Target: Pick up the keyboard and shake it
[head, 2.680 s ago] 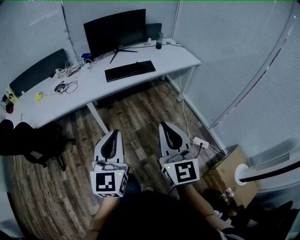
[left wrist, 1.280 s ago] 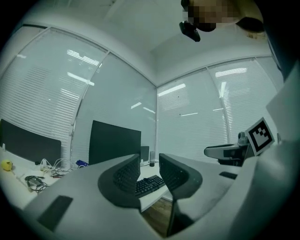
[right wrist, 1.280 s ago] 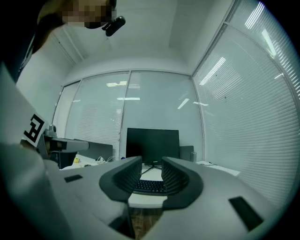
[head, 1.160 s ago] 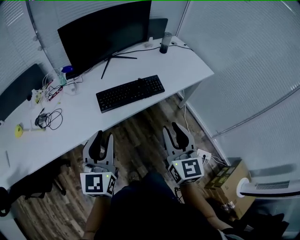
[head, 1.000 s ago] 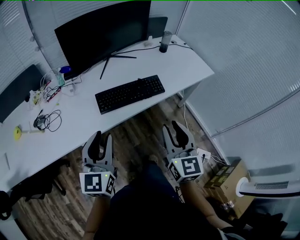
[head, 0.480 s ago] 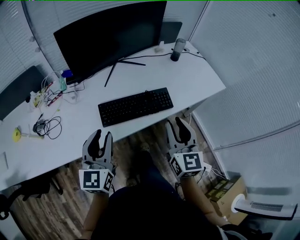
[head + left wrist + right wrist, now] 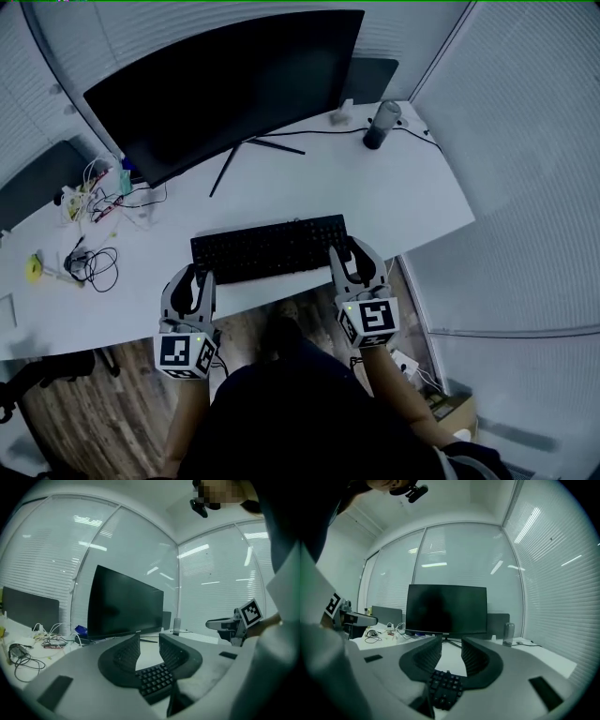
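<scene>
The keyboard (image 7: 270,248) is laid flat at the near edge of the desk (image 7: 412,197), before the monitor (image 7: 225,94). The left gripper (image 7: 194,281) and right gripper (image 7: 354,258) are held partly open and empty, by its two ends

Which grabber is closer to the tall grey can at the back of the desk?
Right. The right gripper has the can almost straight beyond it. The left gripper is by the other end of the keyboard, farther away.
</scene>
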The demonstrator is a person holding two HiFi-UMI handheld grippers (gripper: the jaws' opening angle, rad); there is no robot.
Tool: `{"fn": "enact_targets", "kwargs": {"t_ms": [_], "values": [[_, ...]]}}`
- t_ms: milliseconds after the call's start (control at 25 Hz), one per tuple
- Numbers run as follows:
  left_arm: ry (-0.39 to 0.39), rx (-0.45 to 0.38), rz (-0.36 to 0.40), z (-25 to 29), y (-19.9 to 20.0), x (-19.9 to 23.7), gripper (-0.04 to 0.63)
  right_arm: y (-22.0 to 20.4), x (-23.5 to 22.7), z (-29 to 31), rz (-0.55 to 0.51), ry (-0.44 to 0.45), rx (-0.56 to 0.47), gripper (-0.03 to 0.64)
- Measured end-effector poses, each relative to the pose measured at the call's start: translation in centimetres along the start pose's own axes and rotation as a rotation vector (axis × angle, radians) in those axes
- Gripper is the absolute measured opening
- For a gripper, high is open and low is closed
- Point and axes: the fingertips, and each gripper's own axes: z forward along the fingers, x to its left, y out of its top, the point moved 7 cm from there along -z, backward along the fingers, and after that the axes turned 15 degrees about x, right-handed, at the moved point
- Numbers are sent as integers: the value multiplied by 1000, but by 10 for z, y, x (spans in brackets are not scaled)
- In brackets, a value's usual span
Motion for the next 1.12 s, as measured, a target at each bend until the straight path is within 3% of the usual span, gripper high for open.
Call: {"fn": "enact_targets", "kwargs": {"t_ms": [160,600,800,1120], "values": [[44,58,-5,35,-10,9,125,-11,-28,32,-35,37,63,137],[157,257,-122,73,-69,52,126,-57,-76,94,-73,100,228,138],[118,376,-221,87,-100,75,126,-80,-92,109,12,111,324,143],[-18,526,-321,111,-130,104,213,-118,-111,135,140,179,525,198]]}}
